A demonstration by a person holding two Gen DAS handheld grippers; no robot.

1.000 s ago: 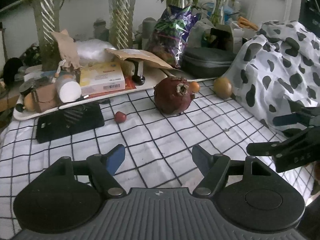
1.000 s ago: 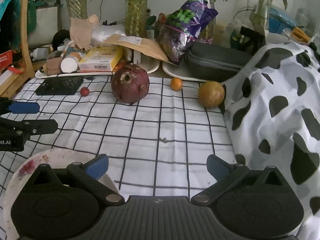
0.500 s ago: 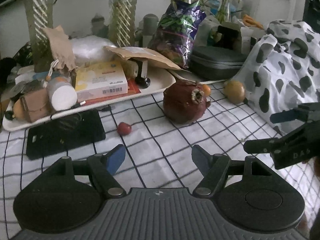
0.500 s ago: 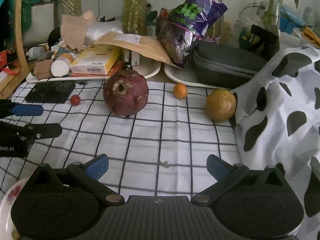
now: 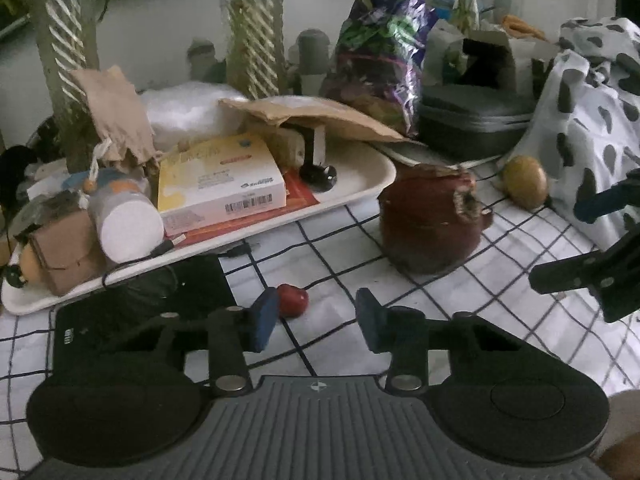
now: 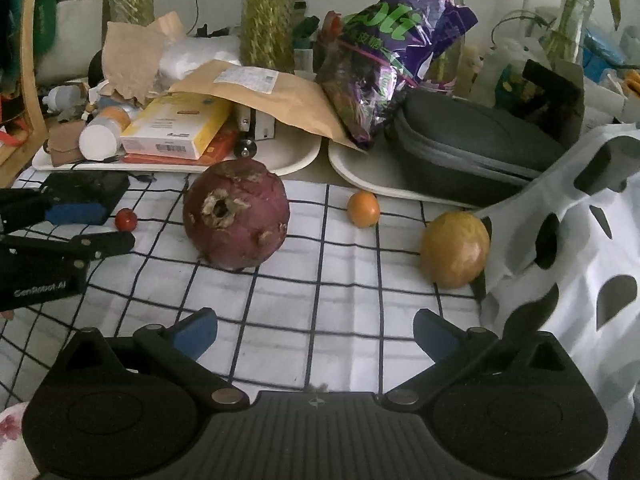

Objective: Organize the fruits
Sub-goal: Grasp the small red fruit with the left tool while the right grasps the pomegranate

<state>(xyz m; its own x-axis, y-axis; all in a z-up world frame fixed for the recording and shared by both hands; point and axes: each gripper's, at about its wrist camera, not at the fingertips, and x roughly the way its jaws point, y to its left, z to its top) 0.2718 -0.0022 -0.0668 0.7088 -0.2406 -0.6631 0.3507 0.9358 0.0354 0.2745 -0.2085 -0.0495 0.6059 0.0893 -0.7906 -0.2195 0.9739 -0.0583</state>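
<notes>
A small red fruit (image 5: 293,299) lies on the checked cloth just beyond my left gripper (image 5: 316,320), which is open, its left fingertip close beside the fruit. A large dark red pomegranate (image 5: 430,220) sits further right, with a yellow-brown round fruit (image 5: 525,187) behind it. In the right wrist view the pomegranate (image 6: 236,214), a small orange fruit (image 6: 363,209), the yellow-brown fruit (image 6: 455,249) and the red fruit (image 6: 126,219) lie ahead of my open, empty right gripper (image 6: 316,334).
A white tray (image 5: 360,184) piled with boxes and a bottle stands at the back left. A black flat device (image 5: 140,308) lies by it. A cow-print cloth (image 6: 568,248) rises on the right. A floral plate's edge (image 6: 12,424) shows at bottom left.
Both grippers have moved forward toward the fruits. The left gripper has come close to the small red fruit. The jaws stay open.
</notes>
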